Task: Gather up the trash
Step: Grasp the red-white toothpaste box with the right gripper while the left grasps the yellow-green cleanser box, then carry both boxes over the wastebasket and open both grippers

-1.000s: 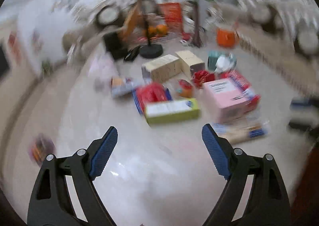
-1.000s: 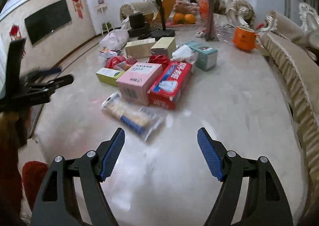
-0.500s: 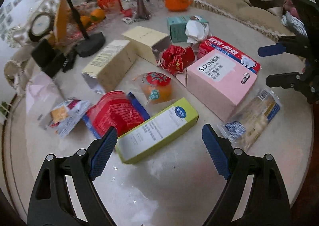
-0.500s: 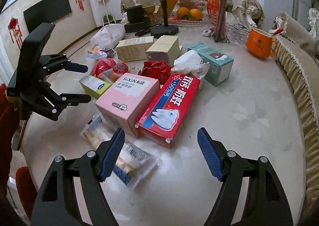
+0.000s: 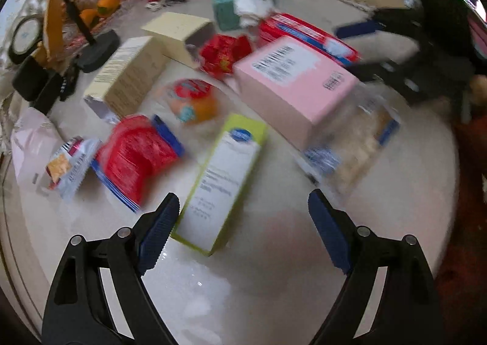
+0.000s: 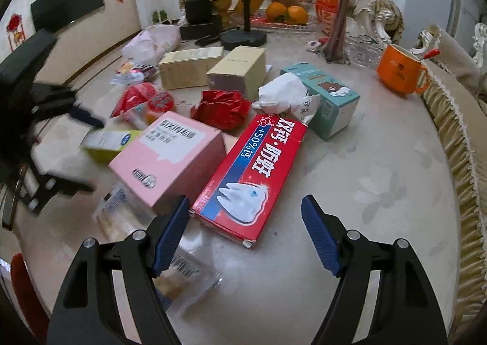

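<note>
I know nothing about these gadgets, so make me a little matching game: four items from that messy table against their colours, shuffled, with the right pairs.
Things:
1. large cardboard box with barcode label
2. toothpaste carton with tooth picture
3. handled ceramic mug
4. tissue box with bear print

Colours:
A. orange
B. teal
C. pink
D. red

Pairs: 1-C, 2-D, 3-A, 4-B
</note>
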Tool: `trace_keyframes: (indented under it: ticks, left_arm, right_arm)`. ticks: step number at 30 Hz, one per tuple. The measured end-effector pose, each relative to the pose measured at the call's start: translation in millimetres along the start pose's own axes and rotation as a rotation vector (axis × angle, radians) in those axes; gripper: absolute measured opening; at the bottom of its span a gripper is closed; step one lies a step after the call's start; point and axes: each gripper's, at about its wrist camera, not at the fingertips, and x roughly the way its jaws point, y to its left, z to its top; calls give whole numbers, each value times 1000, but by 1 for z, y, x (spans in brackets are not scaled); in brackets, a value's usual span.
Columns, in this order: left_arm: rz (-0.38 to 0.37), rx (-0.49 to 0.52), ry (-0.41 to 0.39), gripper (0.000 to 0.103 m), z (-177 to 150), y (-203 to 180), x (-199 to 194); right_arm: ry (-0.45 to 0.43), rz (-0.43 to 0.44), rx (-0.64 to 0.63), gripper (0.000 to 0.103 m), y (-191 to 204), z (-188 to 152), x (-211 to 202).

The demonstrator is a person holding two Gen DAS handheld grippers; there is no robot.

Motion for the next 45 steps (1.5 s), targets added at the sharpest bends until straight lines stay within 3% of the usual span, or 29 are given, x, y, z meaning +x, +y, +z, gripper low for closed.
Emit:
trace_keyframes:
  ticks: [3, 6, 13, 15, 16, 17, 18, 19, 23, 31, 36, 40, 43, 45]
  left_arm:
    - [76, 9, -12, 84, 0, -2, 0]
    - [149, -81, -27, 84, 9, 12, 9]
    - [165, -170, -36, 84, 12, 17, 28]
    - [157, -209, -42, 83, 9, 18, 29]
    - [147, -236, -48, 76, 7, 18, 29]
    - [112, -261, -59, 60, 4, 18, 28]
    - [105, -290, -75, 50, 1, 17, 25]
    - [119, -308, -80, 31, -1, 16, 22]
    - [140, -428, -94, 30, -15, 17, 16]
    - [137, -575, -192, 30, -59, 4, -30]
    - [144, -564, -295, 30, -79, -48, -78]
    - [80, -503, -370, 30, -111, -130, -109]
    - [-14, -484, -357, 30, -139, -196, -102]
    - [-66, -493, -310, 30, -159, -234, -85]
  right_arm:
    - [6, 38, 36, 72, -2, 5, 4]
    - [0, 10, 58, 72, 2, 12, 9]
    - [18, -101, 67, 72, 2, 21, 31]
    - [29, -85, 86, 72, -3, 21, 35]
    - [37, -77, 95, 72, -6, 21, 36]
    - [43, -66, 102, 70, -8, 19, 35]
    - [49, -61, 102, 68, -9, 18, 34]
    - [55, -41, 99, 57, -11, 16, 32]
    - [57, -23, 95, 47, -17, 6, 19]
    - [-11, 40, 196, 46, -46, -22, -30]
    - [-94, 160, 202, 46, -43, -54, -91]
    - [-133, 236, 142, 46, -13, -109, -143]
    - [-126, 289, 120, 46, 17, -159, -174]
    - [-62, 344, 109, 46, 42, -198, -185]
